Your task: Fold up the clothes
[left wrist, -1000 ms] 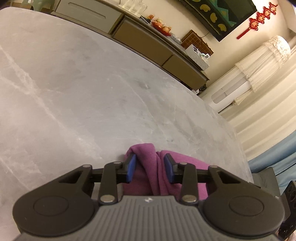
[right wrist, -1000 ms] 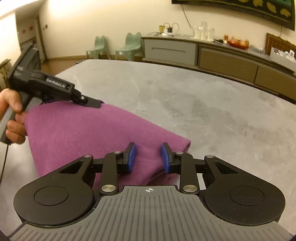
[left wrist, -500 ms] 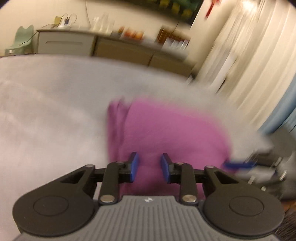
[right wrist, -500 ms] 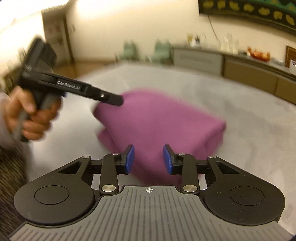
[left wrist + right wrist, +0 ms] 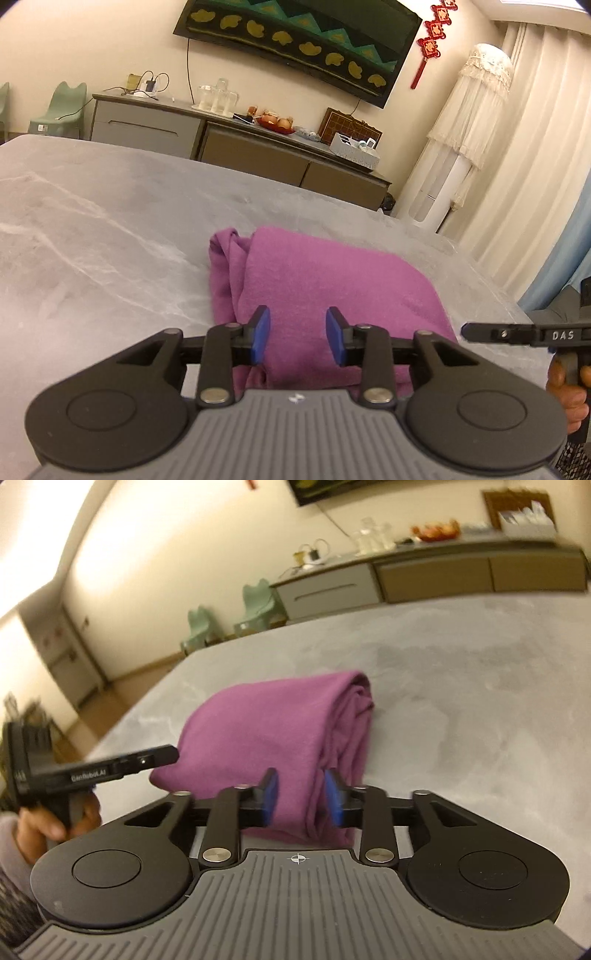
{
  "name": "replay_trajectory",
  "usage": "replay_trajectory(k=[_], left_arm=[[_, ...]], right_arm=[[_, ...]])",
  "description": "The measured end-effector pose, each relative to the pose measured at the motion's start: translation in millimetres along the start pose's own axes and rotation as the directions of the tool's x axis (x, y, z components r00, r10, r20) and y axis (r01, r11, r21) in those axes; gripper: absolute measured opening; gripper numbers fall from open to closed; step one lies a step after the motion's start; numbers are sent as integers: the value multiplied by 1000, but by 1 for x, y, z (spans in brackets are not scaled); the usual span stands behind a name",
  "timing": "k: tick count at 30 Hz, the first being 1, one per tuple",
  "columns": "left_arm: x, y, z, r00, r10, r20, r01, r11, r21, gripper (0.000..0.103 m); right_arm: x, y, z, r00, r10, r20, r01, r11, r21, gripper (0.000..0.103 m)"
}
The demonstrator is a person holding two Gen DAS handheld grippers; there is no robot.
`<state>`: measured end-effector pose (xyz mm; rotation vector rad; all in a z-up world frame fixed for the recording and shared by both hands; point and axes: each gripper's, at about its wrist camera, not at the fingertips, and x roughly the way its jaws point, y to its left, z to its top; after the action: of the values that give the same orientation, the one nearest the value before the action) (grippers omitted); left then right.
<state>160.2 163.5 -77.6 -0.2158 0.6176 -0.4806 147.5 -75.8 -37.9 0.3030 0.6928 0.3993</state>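
Purple garment (image 5: 325, 291): folded, centre frame on grey table (image 5: 92, 240).
Left gripper (image 5: 297, 340): tilted down, jaws opening, nothing clamped.
Right gripper (image 5: 301, 798): tilted down, jaws opening, nothing clamped.

Purple garment (image 5: 325, 284) lying folded on the bench (image 5: 92, 236): soft matt cloth, faintly fuzzy nap. Bench showing smooth grey marble-look stone, pale veining, dull sheen. Left tool (image 5: 297, 338) showing matt black plastic arms, ribbed grey plastic housing, blue pads (image 5: 260, 334), shiny metal rivets.

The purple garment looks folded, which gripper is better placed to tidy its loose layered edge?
Right, probably: the right gripper, jaws opening, faces the purple garment at its layered edge; the left gripper faces the smooth top.
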Motion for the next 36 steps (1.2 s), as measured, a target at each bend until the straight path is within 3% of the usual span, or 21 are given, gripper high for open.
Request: replay_trajectory(k=[3, 5, 6, 8, 11, 14, 16, 18, 21, 22, 24, 27, 29, 33, 35, 36], left_arm=[[15, -3, -3, 998, 27, -53, -26, 999, 35, 34], [19, -3, -5, 996, 30, -86, -26, 999, 45, 34], [19, -2, -6, 995, 25, -96, -20, 999, 49, 36], [19, -2, -8, 994, 32, -103, -26, 998, 63, 36], [16, -4, -8, 996, 38, -83, -31, 997, 74, 38], [-1, -10, -8, 1000, 22, -16, -21, 998, 65, 37], [-15, -12, -6, 999, -19, 46, 17, 999, 31, 40], [-7, -13, -9, 1000, 11, 26, -11, 1000, 3, 38], [16, -9, -17, 996, 61, -72, -62, 998, -14, 49], [20, -8, -19, 995, 62, -84, -64, 998, -22, 50], [21, -5, -15, 993, 59, -102, -63, 998, -29, 50], [9, -9, -16, 995, 68, -67, -71, 997, -37, 48], [9, -9, -24, 994, 84, -66, -86, 996, -38, 53], [3, -11, -23, 992, 97, -76, -101, 994, -52, 54], [-8, -15, -22, 991, 107, -77, -113, 991, -70, 58], [-17, -21, -25, 990, 119, -75, -124, 990, -68, 66]], right_arm=[[14, -4, -4, 999, 17, -46, -17, 1000, 15, 38], [21, 2, -4, 999, -8, -53, 6, 999, -32, 12], [20, 6, -3, 999, -37, -40, 34, 997, -66, 4], [16, 10, 2, 992, -125, -1, 124, 986, -114, 2], [21, 9, -1, 981, -192, 2, 191, 971, -145, 1], [23, 10, -4, 967, -253, 19, 253, 951, -176, 8], [-5, 28, 2, 958, -235, 162, 267, 939, -217, 14], [-15, 44, 6, 962, -165, 218, 220, 942, -256, 15], [12, 48, -1, 988, -102, 116, 132, 947, -293, 19], [26, 42, -5, 988, -124, 88, 145, 943, -299, 18], [50, 31, -13, 986, -164, 36, 167, 936, -310, 19], [47, 33, 4, 984, -175, -10, 166, 947, -276, 18], [32, 40, 1, 987, -155, 43, 161, 942, -293, 23], [47, 29, -11, 988, -153, 22, 152, 935, -319, 22], [40, 32, -2, 989, -149, 0, 143, 944, -298, 28], [29, 34, 0, 989, -149, 14, 147, 947, -286, 39]])
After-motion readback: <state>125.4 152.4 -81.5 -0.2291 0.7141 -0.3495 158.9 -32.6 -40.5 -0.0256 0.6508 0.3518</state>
